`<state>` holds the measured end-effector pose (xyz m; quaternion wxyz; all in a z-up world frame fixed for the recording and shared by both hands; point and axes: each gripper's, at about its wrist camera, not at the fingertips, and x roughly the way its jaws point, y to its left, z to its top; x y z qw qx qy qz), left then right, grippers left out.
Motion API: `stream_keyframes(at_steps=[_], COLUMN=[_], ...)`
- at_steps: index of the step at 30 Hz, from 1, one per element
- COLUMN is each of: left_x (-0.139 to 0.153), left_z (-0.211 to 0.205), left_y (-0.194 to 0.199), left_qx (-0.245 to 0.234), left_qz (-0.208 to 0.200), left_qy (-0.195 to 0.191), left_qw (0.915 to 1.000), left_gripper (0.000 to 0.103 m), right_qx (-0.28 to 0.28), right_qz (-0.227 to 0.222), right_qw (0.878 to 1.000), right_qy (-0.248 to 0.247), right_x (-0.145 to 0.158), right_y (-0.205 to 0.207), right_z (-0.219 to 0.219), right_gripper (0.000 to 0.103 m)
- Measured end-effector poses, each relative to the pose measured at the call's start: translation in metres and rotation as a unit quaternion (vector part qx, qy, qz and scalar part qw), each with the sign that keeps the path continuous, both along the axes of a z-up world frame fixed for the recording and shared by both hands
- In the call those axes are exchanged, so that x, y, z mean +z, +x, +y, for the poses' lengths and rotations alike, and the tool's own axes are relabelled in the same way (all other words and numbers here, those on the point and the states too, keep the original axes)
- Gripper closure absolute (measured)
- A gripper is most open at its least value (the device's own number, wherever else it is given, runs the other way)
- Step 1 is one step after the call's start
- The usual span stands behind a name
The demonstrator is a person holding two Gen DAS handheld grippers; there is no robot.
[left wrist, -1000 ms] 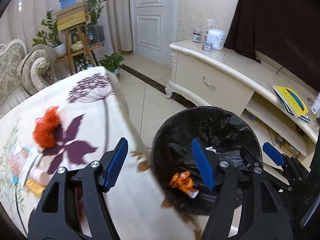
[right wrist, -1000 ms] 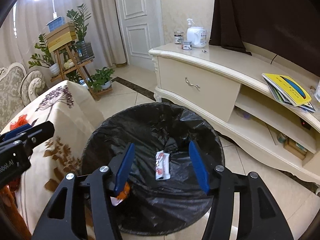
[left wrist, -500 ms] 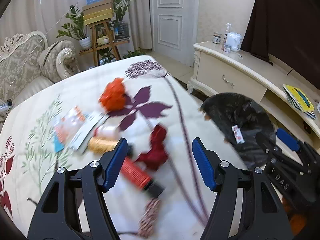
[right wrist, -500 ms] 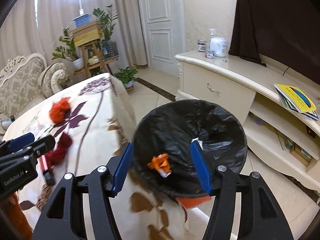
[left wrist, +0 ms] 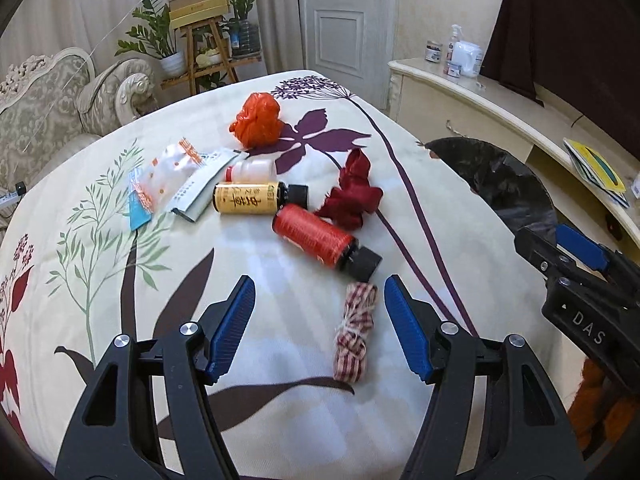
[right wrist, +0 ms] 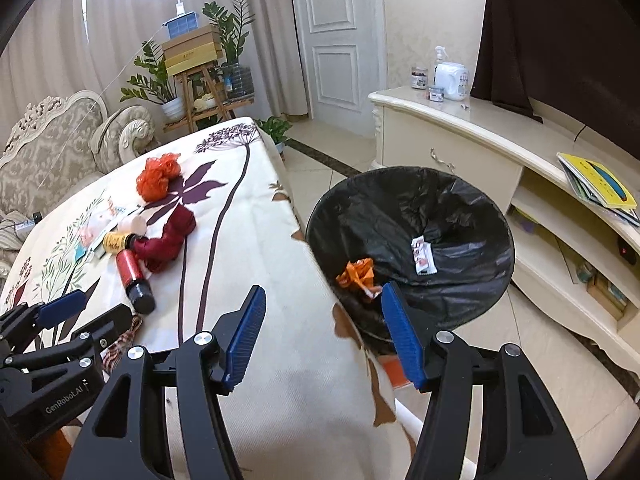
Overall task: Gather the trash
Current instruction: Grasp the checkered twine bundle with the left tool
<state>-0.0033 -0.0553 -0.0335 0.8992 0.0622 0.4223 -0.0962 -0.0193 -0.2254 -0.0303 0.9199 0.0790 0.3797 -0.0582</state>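
Both sets of jaws stood spread with nothing gripped; the left gripper [left wrist: 319, 326] hung over the flowered tablecloth [left wrist: 100, 288], a checked cloth roll [left wrist: 356, 332] lying on the cloth between its blue pads, nearer the right one, untouched; the right gripper [right wrist: 323, 338] straddled the table edge at lower centre of its frame, pads clear of everything.

Trash on the table, centre of the left view: a red bottle [left wrist: 320, 240] with black cap just above the roll; a yellow bottle [left wrist: 256, 199] beside it; a small white bottle [left wrist: 251, 169] behind; a dark red rag [left wrist: 354, 196] to the right, touching the red bottle; an orange bag [left wrist: 258, 120] further up; flat wrappers [left wrist: 176, 184] at centre left.

Black-lined bin [right wrist: 412, 248] stood on the floor just beside the table, right of centre in the right view; inside lay an orange wrapper [right wrist: 356, 274] and a white packet [right wrist: 423, 256]; a cream cabinet [right wrist: 460, 152] stood behind it.
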Motion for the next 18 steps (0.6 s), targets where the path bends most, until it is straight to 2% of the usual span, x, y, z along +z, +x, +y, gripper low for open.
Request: stream_keyframes(at_steps=[4, 7, 10, 12, 18], left_x=[-0.011, -0.016, -0.016, -0.016, -0.010], left_z=[-0.002, -0.001, -0.002, -0.001, 0.016], left_y=[-0.001, 0.000, 0.000, -0.001, -0.010], left_qx=[-0.009, -0.013, -0.023, -0.029, -0.023], left_qz=[0.013, 0.023, 0.021, 0.020, 0.012], left_qy=[0.001, -0.006, -0.009, -0.010, -0.013], left_qw=[0.9999, 0.9996, 0.9995, 0.9993, 0.9996], left_gripper=[0.040, 0.048, 0.065, 0.085, 0.085], right_qx=[0.002, 0.008, 0.012, 0.018, 0.046], right_qz=[0.004, 0.004, 0.002, 0.002, -0.001], right_qw=[1.000, 1.000, 1.000, 1.000, 0.999], right_qy=[0.004, 0.001, 0.001, 0.001, -0.004], right_x=[-0.001, 0.000, 0.002, 0.003, 0.008], right_y=[-0.002, -0.002, -0.001, 0.001, 0.007], right_z=[0.003, 0.007, 0.011, 0.016, 0.034], right_gripper=[0.044, 0.044, 0.044, 0.044, 0.044])
